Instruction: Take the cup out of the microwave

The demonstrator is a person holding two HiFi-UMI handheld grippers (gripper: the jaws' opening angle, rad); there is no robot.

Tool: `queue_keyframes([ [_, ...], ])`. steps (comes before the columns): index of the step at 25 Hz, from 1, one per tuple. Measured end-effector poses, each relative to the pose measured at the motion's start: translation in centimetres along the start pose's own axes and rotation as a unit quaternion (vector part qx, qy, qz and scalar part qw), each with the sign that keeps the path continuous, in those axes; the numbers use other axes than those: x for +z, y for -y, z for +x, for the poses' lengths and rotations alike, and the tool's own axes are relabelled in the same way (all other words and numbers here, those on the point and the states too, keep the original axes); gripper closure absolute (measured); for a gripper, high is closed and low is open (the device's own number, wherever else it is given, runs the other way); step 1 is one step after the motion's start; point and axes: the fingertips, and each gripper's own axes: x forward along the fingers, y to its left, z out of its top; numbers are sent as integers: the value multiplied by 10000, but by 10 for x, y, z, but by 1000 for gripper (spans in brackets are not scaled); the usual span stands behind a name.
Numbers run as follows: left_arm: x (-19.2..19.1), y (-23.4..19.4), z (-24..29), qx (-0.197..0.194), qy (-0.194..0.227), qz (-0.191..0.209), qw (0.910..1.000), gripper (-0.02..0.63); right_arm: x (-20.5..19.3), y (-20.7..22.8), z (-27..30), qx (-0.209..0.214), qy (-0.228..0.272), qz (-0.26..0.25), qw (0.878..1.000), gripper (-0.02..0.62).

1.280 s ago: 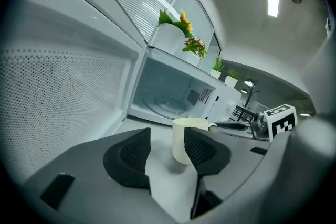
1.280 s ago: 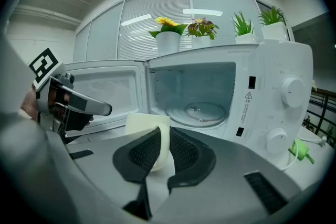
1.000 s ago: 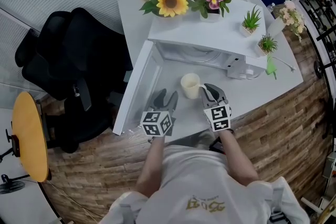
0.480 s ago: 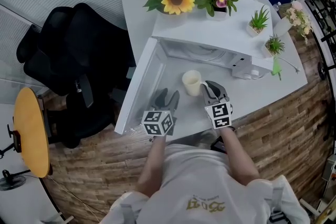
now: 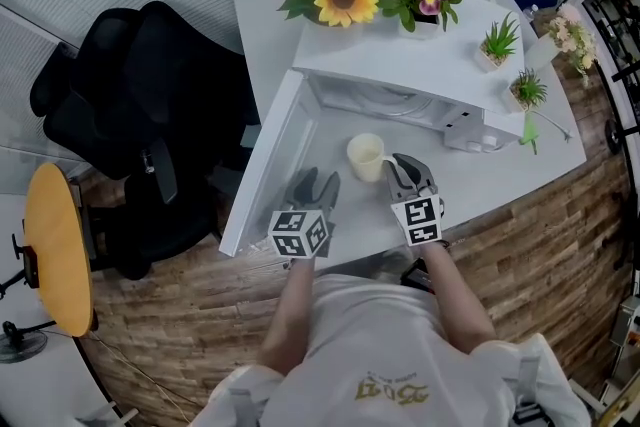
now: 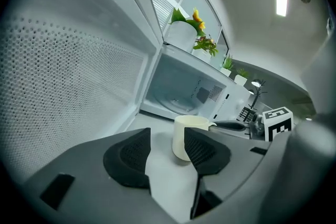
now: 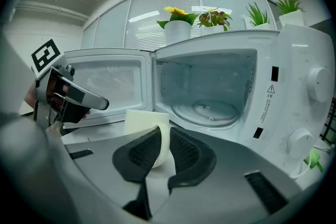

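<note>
Chair (image 5: 130,105), black, far left, well clear of the action. Next over, the microwave (image 5: 400,65) door (image 5: 262,165) hangs wide open, swung out twd the person. Left gripper (image 6: 167,147) sits just right of the door w/ its jaws spread and nothing between the pads. The cup (image 5: 365,156) is a bit ahead of it, not touching. That cup is pale, upright and already outside the oven, and looks to be standing on the white table (image 5: 500,177) in front of the opening. Inside I see only the bare glass turntable (image 7: 206,110). Right gripper (image 7: 164,147) is clamped on the cup's handle, pads pinching the thin loop. Far right, small potted plants (image 5: 500,40) line the microwave top and table edge. Task looks nearly done, imo, but a handle-only hold is the weak point. If it's lifted or dragged, the cup can pivot round the pads, tip, or slip free. Can't tell if there's liquid in it; if so, a jerk would slop it. Opening the jaws w/ the cup not flat could topple it, and the left gripper is close enough to knock it.
</note>
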Motion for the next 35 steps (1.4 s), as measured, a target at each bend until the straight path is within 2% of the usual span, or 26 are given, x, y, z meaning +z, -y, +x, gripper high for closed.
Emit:
queue_keyframes([
  [9, -3, -1, -1, -12, -4, -23, 10000, 403, -22, -8, 1, 102, -322, -283, 9990, 529],
  [16, -1, -4, -2, 9, -3, -24, 10000, 403, -31, -13, 12, 134, -570, -223, 9980, 529],
  [35, 3, 4, 6, -96, -22, 37, 9999, 402, -38, -15, 21, 307, -855, 72, 9958, 518],
])
